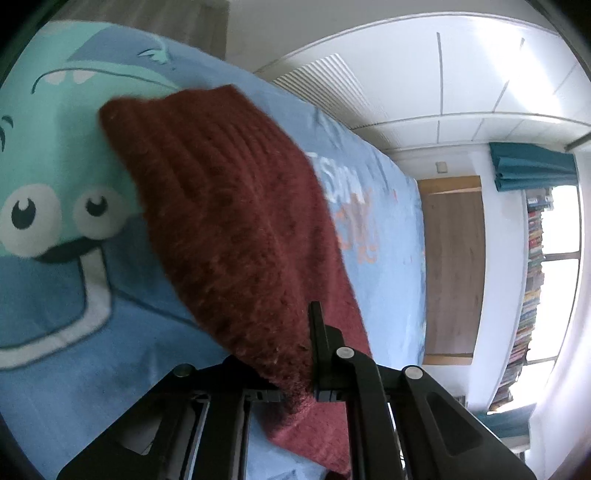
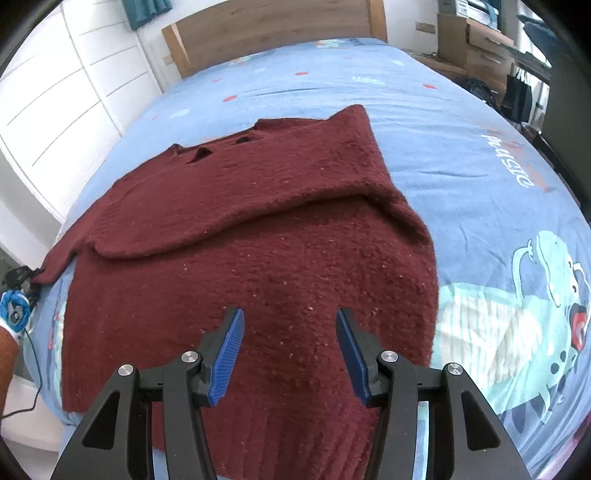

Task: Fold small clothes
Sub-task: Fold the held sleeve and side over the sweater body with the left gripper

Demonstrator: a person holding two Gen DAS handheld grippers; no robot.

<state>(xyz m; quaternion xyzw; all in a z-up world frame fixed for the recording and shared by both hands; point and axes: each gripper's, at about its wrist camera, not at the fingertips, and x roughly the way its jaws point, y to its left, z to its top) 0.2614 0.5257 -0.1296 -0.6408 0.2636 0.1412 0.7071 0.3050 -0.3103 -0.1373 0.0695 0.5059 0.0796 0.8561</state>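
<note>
a dark red knitted sweater [image 2: 258, 236] lies spread on a bed covered with a blue sheet [image 2: 461, 155] printed with teal cartoon creatures. in the right wrist view 1 sleeve is folded across the chest, its edge running as a soft ridge over the body of the garment, and the collar end points toward the wooden headboard [image 2: 273, 29].

the right gripper [image 2: 290, 345] hangs above the lower half of the sweater with its 2 blue-padded jaws standing apart, nothing between them and neither pad pressing the knit.

the left gripper [image 1: 295, 373] is clamped tight on a fold of the sweater; in the left wrist view the red knit bunches right at the jaws and stretches away from them across the sheet.

a person's forearm [image 2: 7, 354] shows at the left edge of the right wrist view, beside white cupboard doors [image 2: 55, 92]
</note>
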